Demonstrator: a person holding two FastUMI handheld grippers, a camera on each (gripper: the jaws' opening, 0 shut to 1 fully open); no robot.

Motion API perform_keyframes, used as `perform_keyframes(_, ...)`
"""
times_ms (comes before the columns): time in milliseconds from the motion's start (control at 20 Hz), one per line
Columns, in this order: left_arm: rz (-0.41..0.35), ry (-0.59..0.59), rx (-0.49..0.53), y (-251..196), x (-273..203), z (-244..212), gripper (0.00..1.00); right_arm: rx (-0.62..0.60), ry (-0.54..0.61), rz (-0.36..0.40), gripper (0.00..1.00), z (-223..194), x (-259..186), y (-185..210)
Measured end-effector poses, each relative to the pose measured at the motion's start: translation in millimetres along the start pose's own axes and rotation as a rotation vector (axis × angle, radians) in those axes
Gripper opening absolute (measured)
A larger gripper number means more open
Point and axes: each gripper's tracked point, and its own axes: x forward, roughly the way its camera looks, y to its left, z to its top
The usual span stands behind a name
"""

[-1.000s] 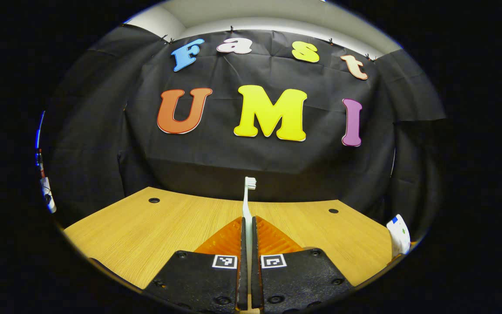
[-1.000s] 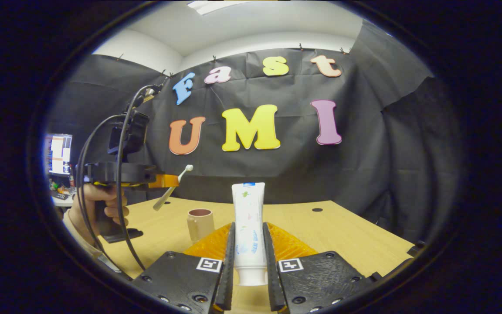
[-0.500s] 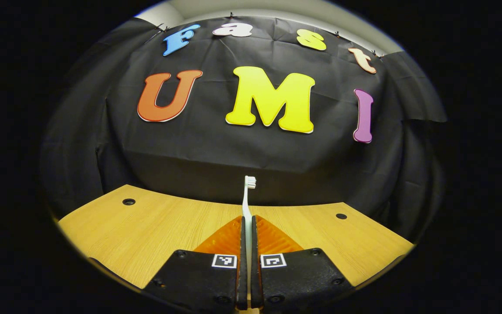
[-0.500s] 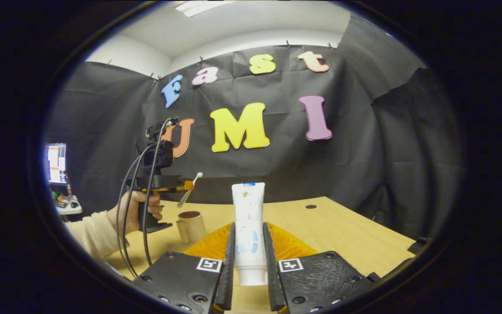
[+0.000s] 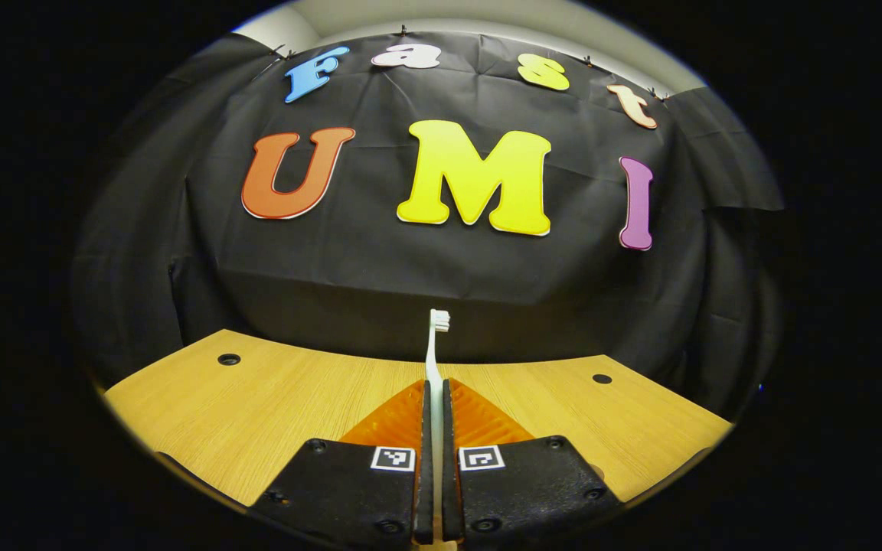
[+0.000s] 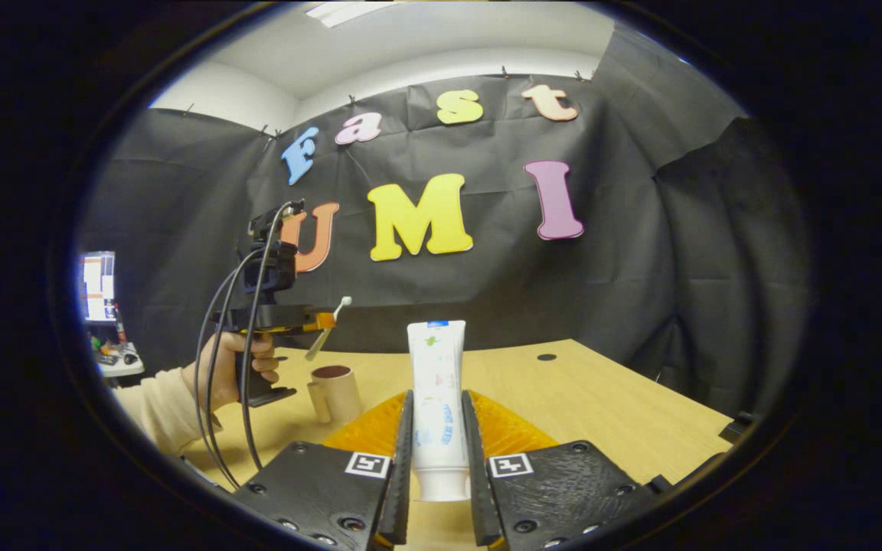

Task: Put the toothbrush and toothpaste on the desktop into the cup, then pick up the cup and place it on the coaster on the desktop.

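2 sets of fingers clamp toothbrush and toothpaste, both lower ends hidden.

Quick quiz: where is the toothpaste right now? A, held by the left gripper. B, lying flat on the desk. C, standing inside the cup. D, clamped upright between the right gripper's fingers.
D: in the right gripper view the toothpaste stands upright between the right gripper's fingers, both pressing on it, while the cup sits apart on the desk and the left gripper holds the toothbrush.
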Motion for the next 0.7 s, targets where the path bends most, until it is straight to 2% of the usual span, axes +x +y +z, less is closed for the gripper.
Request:
perform_keyframes(150,0.005,0.007,0.005,3.9,-1.0,-3.8,0.07,-0.004,0.005,0.004,0.32,-2.5,0.8,2.2)
perform_keyframes(200,0.005,0.007,0.005,5.5,-0.1,-3.8,0.08,-0.003,0.009,0.006,0.35,-3.1,0.9,3.0)
perform_keyframes(250,0.002,0.008,0.003,5.0,-0.5,-5.8,0.08,-0.002,0.010,0.006,0.32,-4.2,0.7,2.5)
perform_keyframes(350,0.004,0.011,-0.002,6.9,0.5,-6.7,0.08,-0.004,0.010,0.006,0.34,-3.9,1.0,2.2)
perform_keyframes(700,0.003,0.030,-0.008,5.7,0.1,-13.6,0.10,-0.005,0.016,0.002,0.32,-6.4,2.1,1.4)
